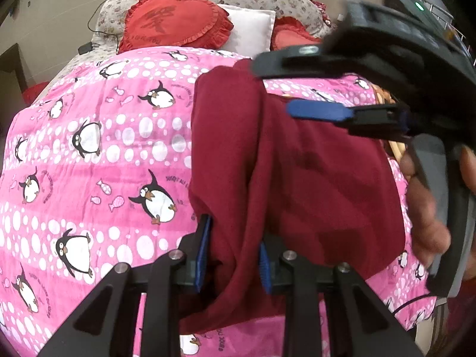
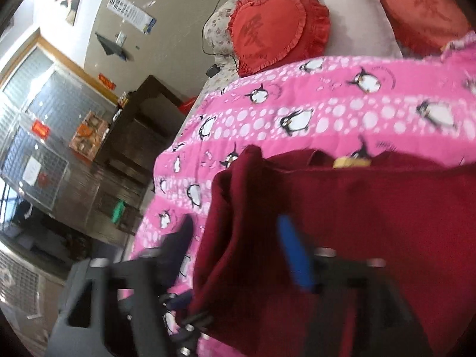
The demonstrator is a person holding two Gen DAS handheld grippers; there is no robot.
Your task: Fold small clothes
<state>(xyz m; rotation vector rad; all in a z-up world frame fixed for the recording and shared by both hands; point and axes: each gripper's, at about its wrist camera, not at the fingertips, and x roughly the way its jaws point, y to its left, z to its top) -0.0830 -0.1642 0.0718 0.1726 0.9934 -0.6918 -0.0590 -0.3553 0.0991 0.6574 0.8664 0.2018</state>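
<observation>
Penguin quilt (image 1: 98, 154), red heart cushions (image 1: 175, 20)

Even daylight, fisheye warp, right-wrist blur

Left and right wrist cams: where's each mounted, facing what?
Left wrist: on the left tool, angled down at the maroon garment on the penguin quilt; shows the right tool and a hand.
Right wrist: on the right tool, facing across the quilt toward the cushions; blurred.
Shared: garment, quilt, cushions.
</observation>
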